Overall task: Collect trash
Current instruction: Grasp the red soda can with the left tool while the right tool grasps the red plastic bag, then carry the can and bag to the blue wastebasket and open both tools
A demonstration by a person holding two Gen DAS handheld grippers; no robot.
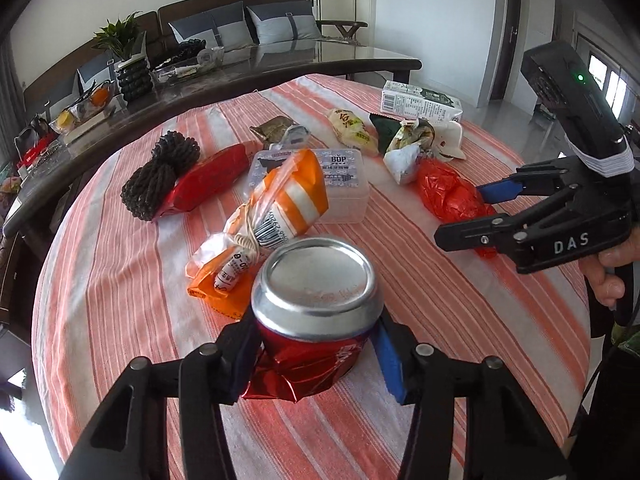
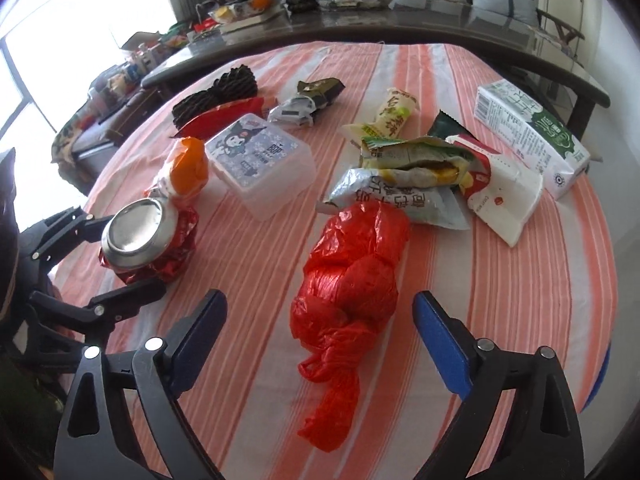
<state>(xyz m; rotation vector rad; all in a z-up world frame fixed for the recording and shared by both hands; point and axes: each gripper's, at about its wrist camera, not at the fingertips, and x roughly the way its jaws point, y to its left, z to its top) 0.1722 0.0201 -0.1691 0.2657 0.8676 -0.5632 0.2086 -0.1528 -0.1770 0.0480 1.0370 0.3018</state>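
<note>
A crushed red soda can [image 1: 316, 312], silver bottom up, sits between the fingers of my left gripper [image 1: 316, 352], which is shut on it; it also shows in the right wrist view [image 2: 148, 240]. A knotted red plastic bag [image 2: 352, 288] lies on the striped tablecloth [image 2: 500, 300] between the open jaws of my right gripper [image 2: 320, 328], not touched by the pads. In the left wrist view the right gripper [image 1: 468, 216] straddles the red bag [image 1: 452, 196].
Other trash lies on the table: an orange-white tied bag [image 1: 276, 208], a clear plastic box [image 2: 260, 160], a red snack pack [image 1: 208, 180], black foam nets [image 1: 160, 176], crumpled wrappers [image 2: 412, 168], a white paper bag [image 2: 504, 200] and a milk carton [image 2: 532, 136]. A dark side table [image 1: 240, 76] stands behind.
</note>
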